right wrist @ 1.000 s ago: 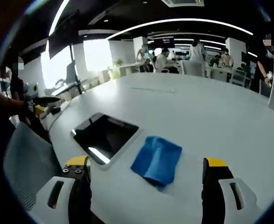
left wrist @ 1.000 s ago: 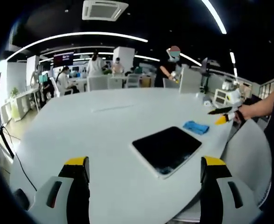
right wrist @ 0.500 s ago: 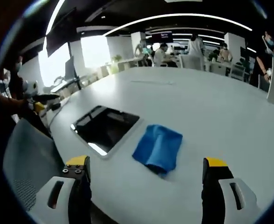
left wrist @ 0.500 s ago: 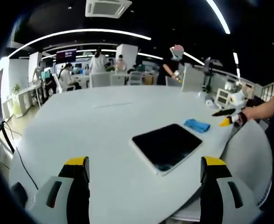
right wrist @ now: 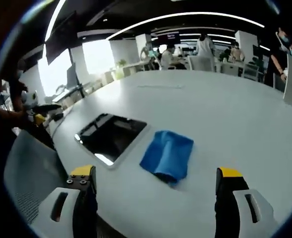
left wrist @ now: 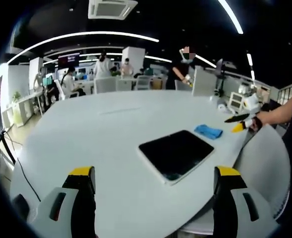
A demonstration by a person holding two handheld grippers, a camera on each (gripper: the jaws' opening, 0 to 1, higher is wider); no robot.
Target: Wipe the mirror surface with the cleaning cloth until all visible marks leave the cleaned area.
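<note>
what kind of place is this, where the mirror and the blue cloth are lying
Most likely an open-plan office: a large white table holds the mirror and blue cloth, people sit at desks behind, under long strip lights.

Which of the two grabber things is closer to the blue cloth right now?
Right. The right gripper hovers just short of the blue cloth; the left gripper sits beyond the mirror, with the cloth on the mirror's far side.

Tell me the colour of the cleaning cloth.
Blue. The cloth shows best in the right gripper view, lying beside the mirror.
</note>
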